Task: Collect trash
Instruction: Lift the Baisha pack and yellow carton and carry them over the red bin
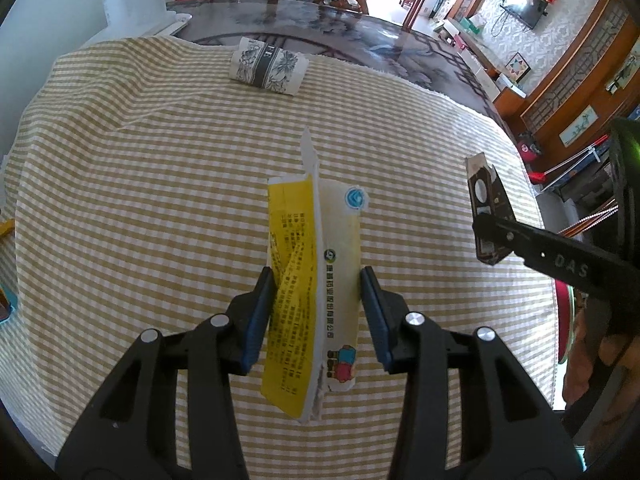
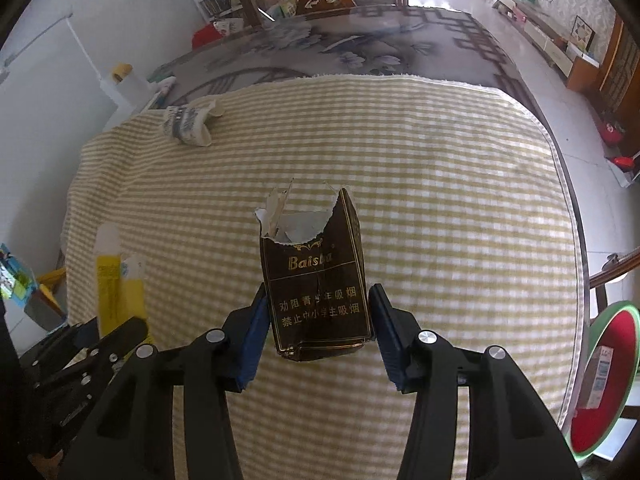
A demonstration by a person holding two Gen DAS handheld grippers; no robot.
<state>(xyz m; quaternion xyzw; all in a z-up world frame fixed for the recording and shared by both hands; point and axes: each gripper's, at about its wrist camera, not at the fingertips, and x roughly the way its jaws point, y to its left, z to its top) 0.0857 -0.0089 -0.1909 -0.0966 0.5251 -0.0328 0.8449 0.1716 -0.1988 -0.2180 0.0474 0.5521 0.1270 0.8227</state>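
Checked tablecloth (image 1: 160,160) underneath; left gripper (image 1: 316,312) clamps a flattened yellow carton (image 1: 304,280), right gripper (image 2: 318,320) a torn cigarette pack (image 2: 316,280). Crumpled wrapper (image 1: 268,66) near far edge, print illegible.

Left gripper (image 1: 316,316) angled steeply downward, pads clamped on yellow carton (image 1: 308,300). Right gripper (image 2: 318,332) likewise downward, clamped on torn cigarette pack (image 2: 316,292).

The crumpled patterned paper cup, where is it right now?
The crumpled patterned paper cup lies on its side at the far edge of the checked cloth, upper middle in the left wrist view, upper left in the right.
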